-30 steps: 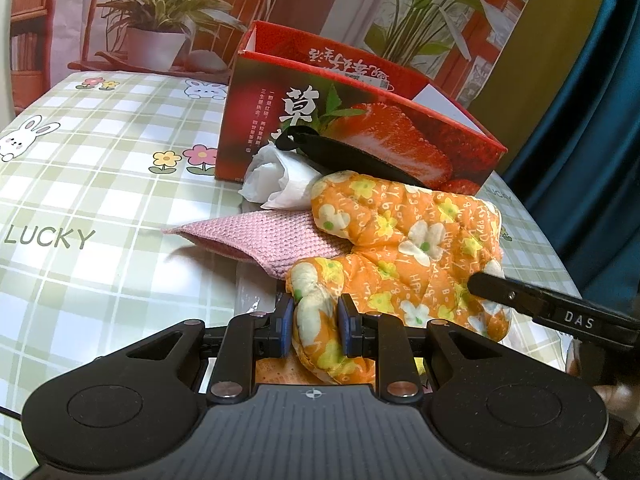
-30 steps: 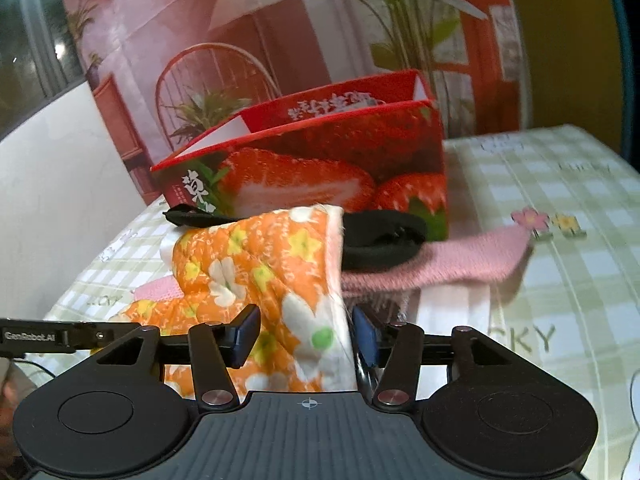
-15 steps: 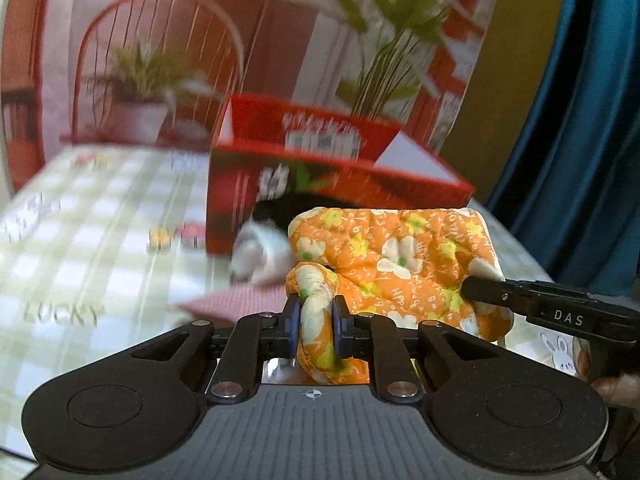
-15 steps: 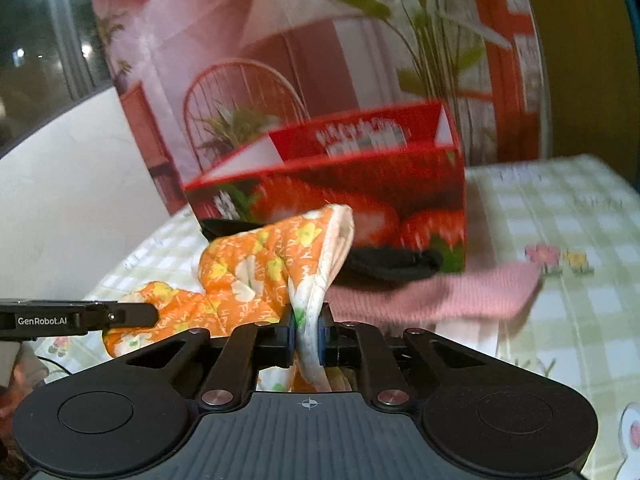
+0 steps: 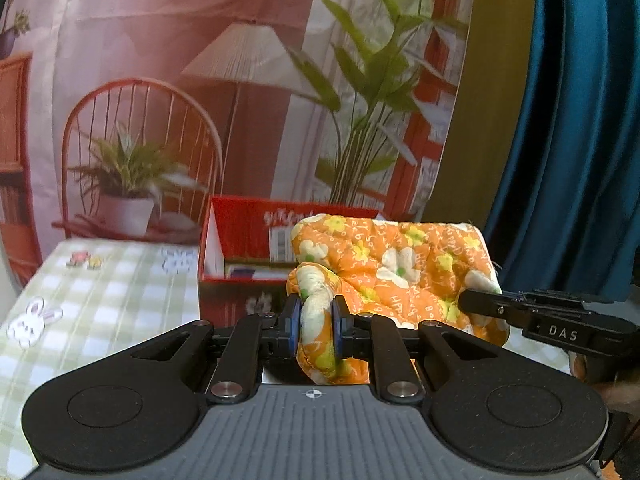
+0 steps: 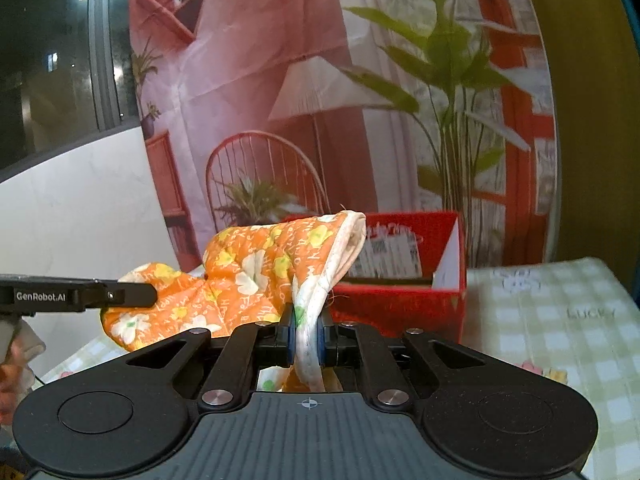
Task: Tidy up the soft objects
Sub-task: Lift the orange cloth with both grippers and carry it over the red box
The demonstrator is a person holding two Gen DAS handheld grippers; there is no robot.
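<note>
Centre frame, above the table [image 5: 104,280]: left gripper [image 5: 316,330] pinches the mitt [image 5: 400,272] thumb, right gripper [image 6: 307,338] its cuff; carry level over the red box [image 5: 248,240], release both together.

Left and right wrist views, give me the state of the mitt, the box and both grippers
Orange floral oven mitt: lifted, held by both grippers in front of the box.
Red strawberry box: open at the top, upright on the table.
Left gripper: shut on the mitt's thumb.
Right gripper: shut on the mitt's cuff edge.
</note>
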